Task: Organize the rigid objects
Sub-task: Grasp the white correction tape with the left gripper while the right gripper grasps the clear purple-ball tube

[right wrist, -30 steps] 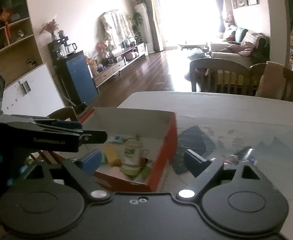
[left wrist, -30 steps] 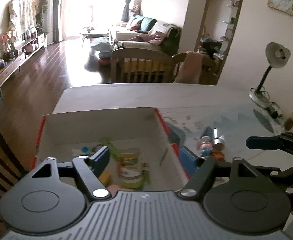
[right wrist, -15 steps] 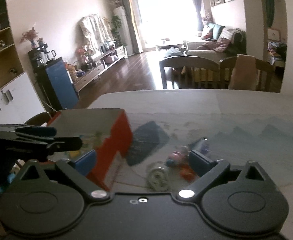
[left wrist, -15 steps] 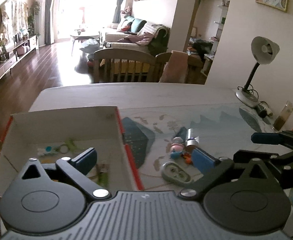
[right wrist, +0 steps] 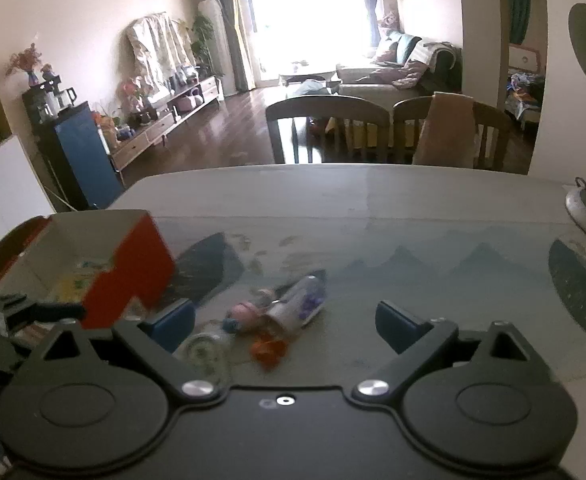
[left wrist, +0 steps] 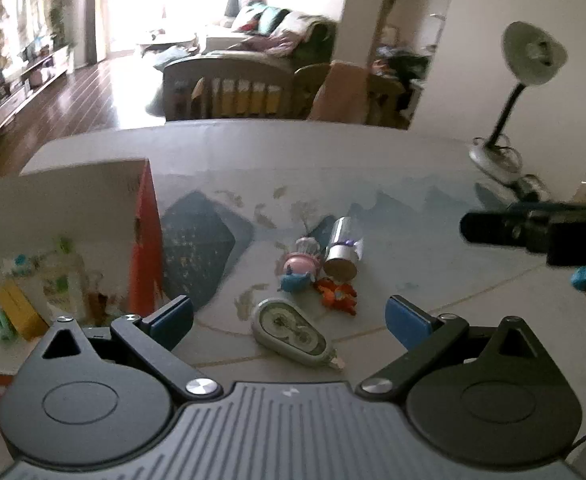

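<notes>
Blurry stuff inside the red-sided box [left wrist: 145, 240] is getting cut off left; left gripper [left wrist: 289, 316] is gaping wide, empty, over the correction-tape dispenser [left wrist: 291, 330]. Right view: right gripper [right wrist: 285, 320] is sitting wide open, empty, over a smeared silver tube [right wrist: 299, 300] and pink figurine [right wrist: 243, 312].

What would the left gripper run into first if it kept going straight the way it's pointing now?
Most likely the grey correction-tape dispenser, lying on the table between the open left gripper's fingers. Depth is hard to judge; the pink toy and silver tube lie farther on.
</notes>
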A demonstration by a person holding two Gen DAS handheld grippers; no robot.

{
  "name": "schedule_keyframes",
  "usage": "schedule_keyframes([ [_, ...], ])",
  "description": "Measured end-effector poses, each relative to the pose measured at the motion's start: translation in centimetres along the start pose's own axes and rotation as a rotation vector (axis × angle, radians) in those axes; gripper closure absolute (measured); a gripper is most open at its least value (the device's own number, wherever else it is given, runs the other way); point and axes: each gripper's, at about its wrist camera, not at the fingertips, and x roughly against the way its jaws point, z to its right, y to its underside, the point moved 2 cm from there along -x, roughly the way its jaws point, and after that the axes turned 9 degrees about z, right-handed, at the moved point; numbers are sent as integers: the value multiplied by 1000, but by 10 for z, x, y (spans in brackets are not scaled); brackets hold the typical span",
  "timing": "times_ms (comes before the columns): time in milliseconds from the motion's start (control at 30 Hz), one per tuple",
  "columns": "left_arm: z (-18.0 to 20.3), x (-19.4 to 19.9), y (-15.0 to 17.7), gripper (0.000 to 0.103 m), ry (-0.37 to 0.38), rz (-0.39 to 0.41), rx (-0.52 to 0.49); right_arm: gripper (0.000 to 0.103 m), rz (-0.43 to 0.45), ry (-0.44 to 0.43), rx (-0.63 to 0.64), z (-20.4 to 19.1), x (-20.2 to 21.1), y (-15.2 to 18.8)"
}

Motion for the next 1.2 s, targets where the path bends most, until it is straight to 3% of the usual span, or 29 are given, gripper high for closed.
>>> schedule_keyframes([
  [167, 14, -29, 14, 0, -22, -47, 67, 8, -22, 8, 0, 16, -21, -1],
  [367, 32, -55, 24, 0, -85, -57, 53, 10, -69, 1, -8, 29, -51, -1],
  [833, 13, -93, 34, 1, -216, -97, 126, 18, -169, 35, -8, 26, -134, 10],
  [1200, 8, -105, 37, 1, -249, -125, 150, 20, -205, 64, -11, 22, -167, 15],
])
